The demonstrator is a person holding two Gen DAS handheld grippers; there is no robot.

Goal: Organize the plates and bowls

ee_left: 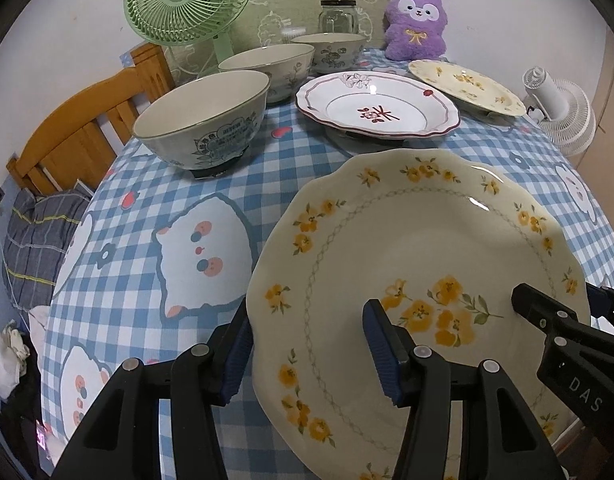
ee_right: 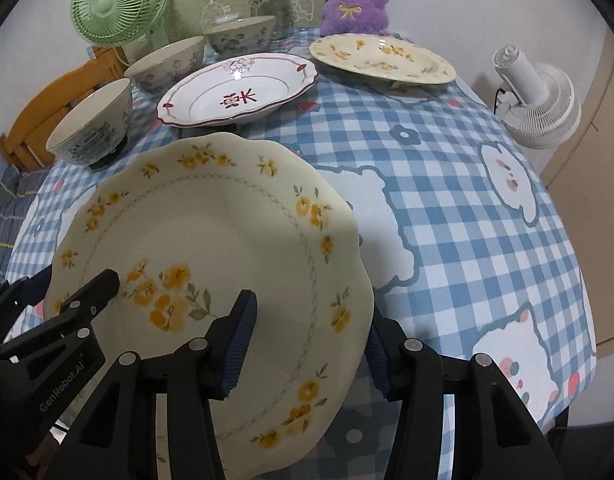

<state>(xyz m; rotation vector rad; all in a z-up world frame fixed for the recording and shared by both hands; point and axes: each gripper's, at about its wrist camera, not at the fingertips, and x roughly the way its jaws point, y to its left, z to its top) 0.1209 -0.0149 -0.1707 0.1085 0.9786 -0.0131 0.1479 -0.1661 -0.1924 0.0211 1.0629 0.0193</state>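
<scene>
Yellow-flowered plate (ee_left: 419,264), red-rimmed plate (ee_left: 377,106) behind, three bowls (ee_left: 205,120) left

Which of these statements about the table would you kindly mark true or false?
Three bowls stand on the table. True.
The purple plush toy lies in a bowl. False: it sits upright at the table's far edge.
The left tongs and right tongs straddle the nearest yellow-flowered plate's rim. True.
The red-rimmed plate is stacked on another plate. False: it stands alone.
</scene>
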